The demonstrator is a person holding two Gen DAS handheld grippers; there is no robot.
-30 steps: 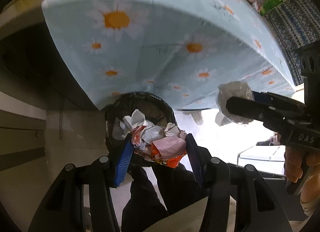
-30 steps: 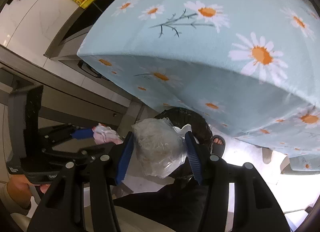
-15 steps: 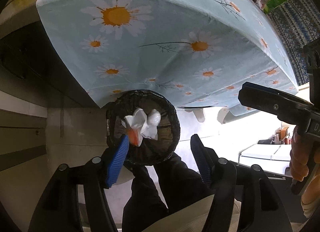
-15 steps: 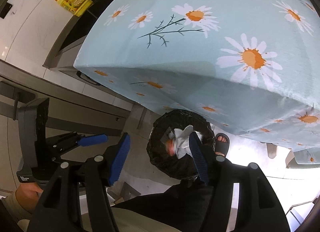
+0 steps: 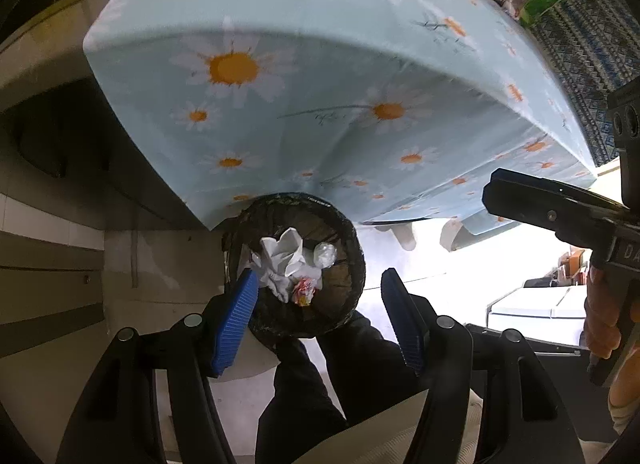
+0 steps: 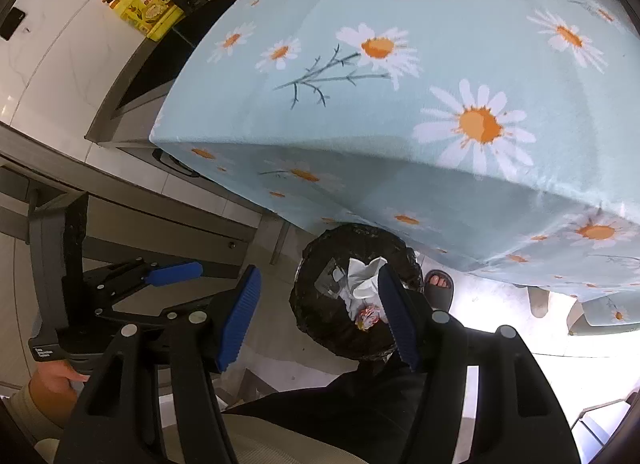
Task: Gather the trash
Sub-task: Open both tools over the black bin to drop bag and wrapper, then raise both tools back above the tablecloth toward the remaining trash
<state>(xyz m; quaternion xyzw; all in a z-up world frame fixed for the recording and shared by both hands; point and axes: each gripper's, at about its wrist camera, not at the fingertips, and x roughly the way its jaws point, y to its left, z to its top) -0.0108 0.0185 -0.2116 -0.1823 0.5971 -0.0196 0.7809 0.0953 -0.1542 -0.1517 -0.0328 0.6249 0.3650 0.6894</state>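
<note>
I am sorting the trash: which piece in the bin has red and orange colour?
The small crumpled wrapper in the bin, below the white tissue; the others are white or clear.

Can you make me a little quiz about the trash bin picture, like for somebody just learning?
1. True or false: the left gripper is holding a piece of trash.
2. Where is the white crumpled paper? A) on the tablecloth B) inside the black bin C) between the right gripper's fingers
3. What pattern is on the blue tablecloth?

Key:
1. False. Its jaws stand open with nothing between them.
2. B. It lies in the bin with a red and yellow wrapper and a clear plastic wad.
3. White daisies with orange centres.
</note>
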